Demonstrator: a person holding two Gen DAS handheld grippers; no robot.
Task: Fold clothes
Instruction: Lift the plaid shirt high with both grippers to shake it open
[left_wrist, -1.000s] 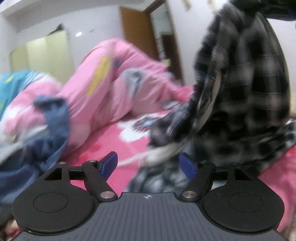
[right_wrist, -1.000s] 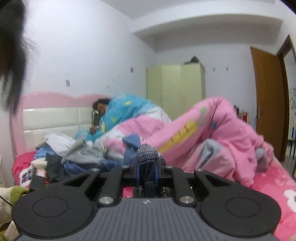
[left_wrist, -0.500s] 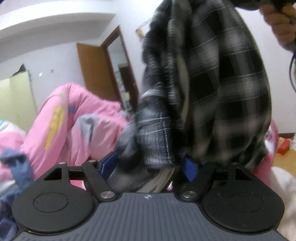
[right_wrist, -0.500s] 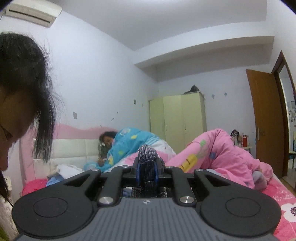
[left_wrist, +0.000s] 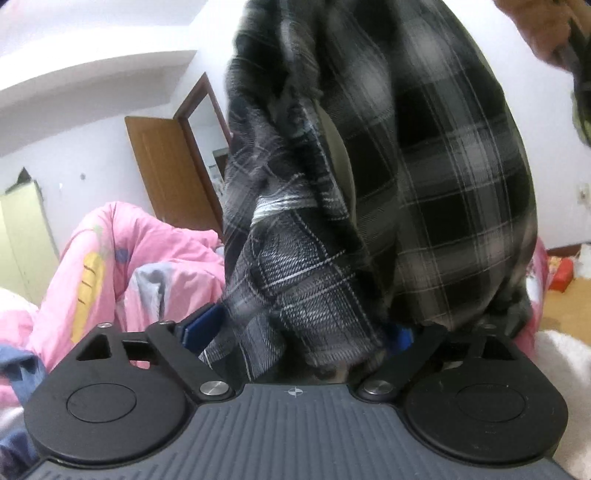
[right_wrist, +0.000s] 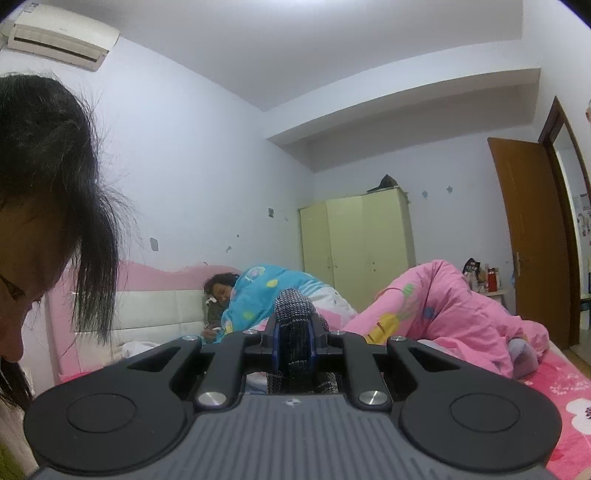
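Two tongs at one plaid shirt (left_wrist: 424, 206), held up over a pink bed (right_wrist: 565, 384).
Beyond the bed stand a pale green wardrobe (right_wrist: 362, 243) and a brown door (right_wrist: 532, 236); pink quilts (right_wrist: 454, 314) are heaped on it. Right tongs (right_wrist: 294, 343) are clamped on a fold of the shirt. Only the left view shows the shirt hanging whole; left tongs (left_wrist: 295, 330) stand apart, having just been opening, cloth loose between them.
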